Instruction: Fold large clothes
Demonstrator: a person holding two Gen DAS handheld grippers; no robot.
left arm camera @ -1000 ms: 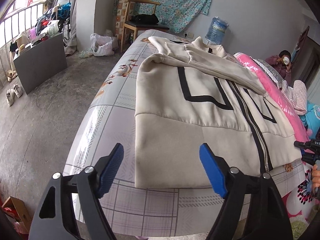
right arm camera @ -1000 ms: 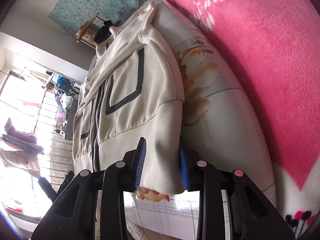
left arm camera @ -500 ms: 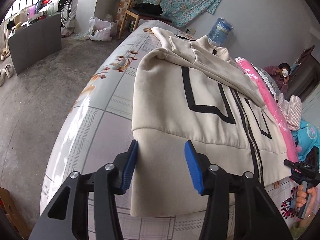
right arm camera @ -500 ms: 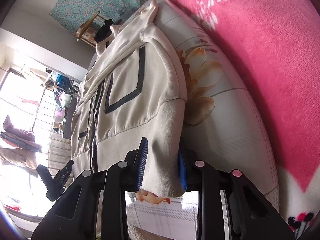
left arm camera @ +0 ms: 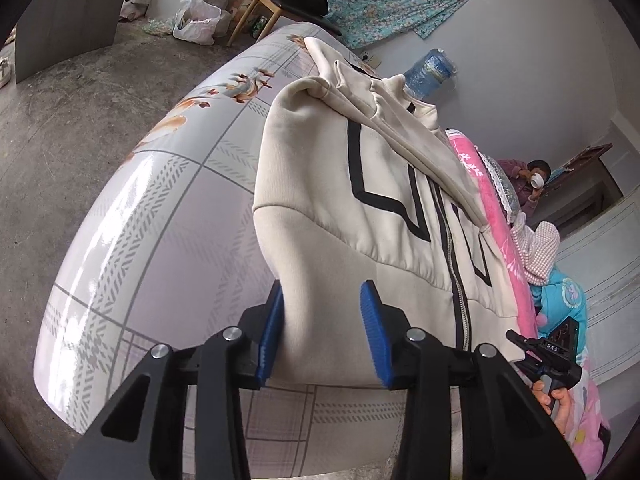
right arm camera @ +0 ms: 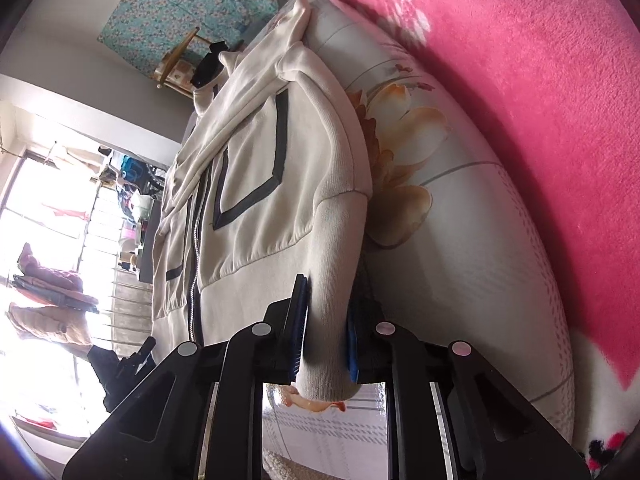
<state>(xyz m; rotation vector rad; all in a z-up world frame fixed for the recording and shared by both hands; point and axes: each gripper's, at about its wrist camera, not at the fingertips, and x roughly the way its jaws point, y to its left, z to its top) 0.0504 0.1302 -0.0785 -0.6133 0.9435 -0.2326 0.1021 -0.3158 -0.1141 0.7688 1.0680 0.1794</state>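
Observation:
A cream zip-up jacket (left arm camera: 360, 168) with black lines lies front up on the bed (left arm camera: 160, 200), its sleeves folded across the chest. My left gripper (left arm camera: 324, 332) has the hem's left corner bunched between its blue pads, and the jaws are still closing. In the right wrist view the same jacket (right arm camera: 260, 200) runs away from me. There my right gripper (right arm camera: 326, 328) is shut on the hem's right corner, with its jaws still closing and the cloth squeezed between them. Each gripper also shows in the other's view: the right gripper (left arm camera: 548, 356) and the left gripper (right arm camera: 128, 360).
A pink blanket (right arm camera: 520, 100) is heaped along the bed's right side. A person (left arm camera: 532, 176) sits beyond it, drinking. A water bottle (left arm camera: 430, 72), a wooden chair (left arm camera: 288, 4), a white bag (left arm camera: 196, 20) and a grey panel (left arm camera: 72, 4) stand around the concrete floor.
My left gripper came down onto the hem's left corner, rolled, and narrowed from wide open to pinching the cloth. The right gripper stayed put and squeezed tighter on its corner.

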